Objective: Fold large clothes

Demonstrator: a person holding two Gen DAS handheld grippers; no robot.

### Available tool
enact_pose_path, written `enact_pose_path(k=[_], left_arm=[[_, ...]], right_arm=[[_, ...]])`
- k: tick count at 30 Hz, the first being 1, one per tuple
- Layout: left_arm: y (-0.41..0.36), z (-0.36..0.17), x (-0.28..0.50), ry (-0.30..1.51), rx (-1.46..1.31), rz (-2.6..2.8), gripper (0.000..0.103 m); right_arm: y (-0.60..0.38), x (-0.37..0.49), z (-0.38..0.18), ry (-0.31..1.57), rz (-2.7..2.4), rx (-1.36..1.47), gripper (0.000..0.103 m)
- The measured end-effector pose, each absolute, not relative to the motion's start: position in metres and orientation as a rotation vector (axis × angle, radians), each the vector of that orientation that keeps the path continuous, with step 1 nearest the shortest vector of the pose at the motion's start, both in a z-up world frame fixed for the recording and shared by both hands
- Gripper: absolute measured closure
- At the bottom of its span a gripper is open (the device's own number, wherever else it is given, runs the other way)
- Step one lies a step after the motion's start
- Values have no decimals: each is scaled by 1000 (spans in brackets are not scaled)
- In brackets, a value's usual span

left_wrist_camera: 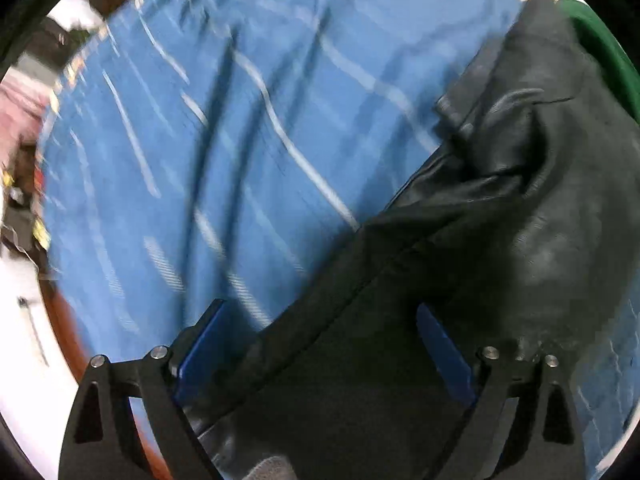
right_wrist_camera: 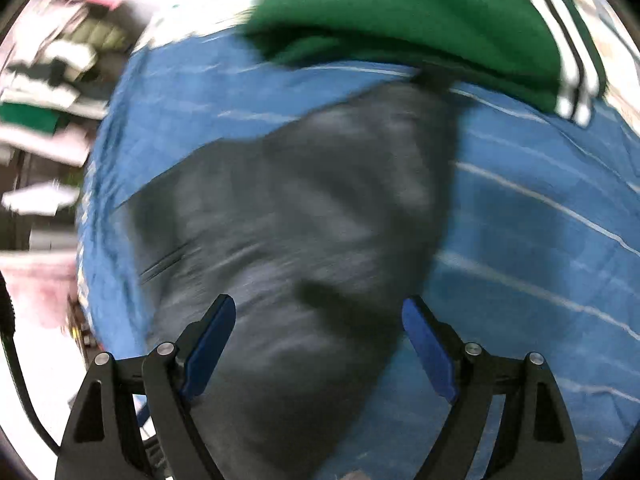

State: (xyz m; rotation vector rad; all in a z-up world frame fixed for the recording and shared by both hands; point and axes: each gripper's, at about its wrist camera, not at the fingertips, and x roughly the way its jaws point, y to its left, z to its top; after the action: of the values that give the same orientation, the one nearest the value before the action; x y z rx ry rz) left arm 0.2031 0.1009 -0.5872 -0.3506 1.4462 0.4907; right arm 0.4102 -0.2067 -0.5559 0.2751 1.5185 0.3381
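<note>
A large black leather-like garment [left_wrist_camera: 500, 216] lies on a blue bedsheet with white stripes [left_wrist_camera: 240, 140]. In the left wrist view it runs from the upper right down between the blue pads of my left gripper [left_wrist_camera: 320, 320], whose jaws stand wide apart around the cloth. In the right wrist view the same garment [right_wrist_camera: 300, 208] is blurred and spreads under my right gripper [right_wrist_camera: 320, 316], which is open above it and holds nothing. The sheet also shows there [right_wrist_camera: 540, 240].
A green garment with white stripes [right_wrist_camera: 420, 12] lies at the far end of the bed; its edge shows in the left wrist view [left_wrist_camera: 600, 40]. Cluttered shelves and clothes [right_wrist_camera: 48, 80] stand beyond the bed's left edge. A white floor [left_wrist_camera: 20, 340] lies beside the bed.
</note>
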Motion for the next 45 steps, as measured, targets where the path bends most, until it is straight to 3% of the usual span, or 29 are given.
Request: enact_pose_path(k=[6, 10, 12, 13, 17, 23, 26, 30, 32, 34, 35, 37, 45], left_arm=[[111, -591, 196, 1419, -406, 472, 0], [110, -591, 197, 1433, -382, 477, 0], [106, -590, 203, 1440, -349, 480, 0], [103, -589, 209, 1445, -324, 480, 0], [97, -571, 221, 1447, -251, 470, 0], [102, -503, 221, 1328, -239, 468, 0], [100, -487, 210, 1312, -214, 492, 0], [74, -500, 198, 1373, -163, 468, 0], [58, -512, 197, 1414, -150, 436, 0], [41, -515, 199, 1415, -133, 409, 0], [37, -518, 201, 1415, -129, 404, 0], [27, -522, 211, 1403, -145, 399, 0], [1, -562, 256, 1398, -43, 388, 0]], right_arm=[[-256, 459, -637, 1555, 521, 663, 13], [-247, 483, -638, 1479, 671, 717, 13], [-240, 486, -638, 1475, 654, 661, 42], [-239, 486, -639, 1479, 643, 658, 66], [-258, 470, -632, 1436, 558, 796, 79], [-375, 374, -584, 1297, 260, 1035, 85], [-443, 292, -561, 1288, 41, 1022, 86], [-503, 201, -571, 1447, -161, 1007, 80], [-522, 183, -576, 1522, -203, 962, 63], [-529, 176, -568, 1535, -211, 914, 56], [-532, 176, -557, 1531, -225, 855, 44], [-526, 180, -531, 1519, -273, 688, 34], [-440, 234, -448, 1380, -165, 291, 34]])
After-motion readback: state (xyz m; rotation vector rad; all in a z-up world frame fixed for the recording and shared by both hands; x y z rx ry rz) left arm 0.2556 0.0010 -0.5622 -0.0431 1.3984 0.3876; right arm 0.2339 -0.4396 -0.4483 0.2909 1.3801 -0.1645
